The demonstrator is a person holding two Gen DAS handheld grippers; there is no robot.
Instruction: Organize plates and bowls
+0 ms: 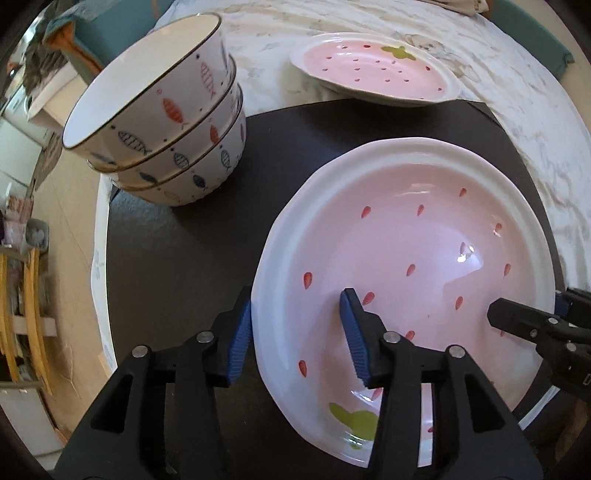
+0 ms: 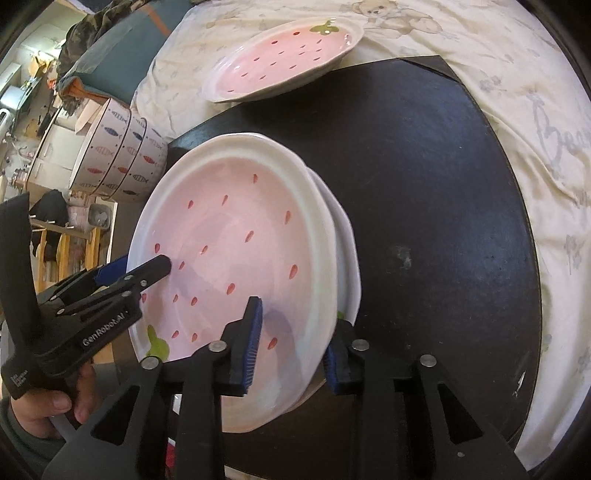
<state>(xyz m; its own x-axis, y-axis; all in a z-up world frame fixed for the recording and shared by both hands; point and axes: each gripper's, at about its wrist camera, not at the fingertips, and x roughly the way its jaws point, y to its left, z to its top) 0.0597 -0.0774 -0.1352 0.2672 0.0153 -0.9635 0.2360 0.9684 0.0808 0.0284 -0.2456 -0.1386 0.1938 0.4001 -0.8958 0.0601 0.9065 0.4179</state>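
Observation:
A pink strawberry plate (image 1: 406, 258) (image 2: 236, 251) lies on the black mat, on top of another plate whose white rim (image 2: 347, 240) shows under it. My left gripper (image 1: 295, 332) straddles its left rim, one finger outside and one inside, jaws apart. My right gripper (image 2: 293, 339) straddles its right rim the same way, pads close to the rim; contact is unclear. Each gripper shows in the other's view, the right (image 1: 532, 325) and the left (image 2: 122, 273). A second pink strawberry plate (image 1: 373, 70) (image 2: 284, 59) lies at the far edge of the mat. Three stacked fish-pattern bowls (image 1: 162, 122) (image 2: 118, 162) stand at the left.
The black mat (image 1: 177, 266) (image 2: 424, 184) lies on a table covered by a cream bear-print cloth (image 2: 535, 110). Teal chair backs (image 1: 532, 33) stand behind. Shelves and clutter lie beyond the table's left edge.

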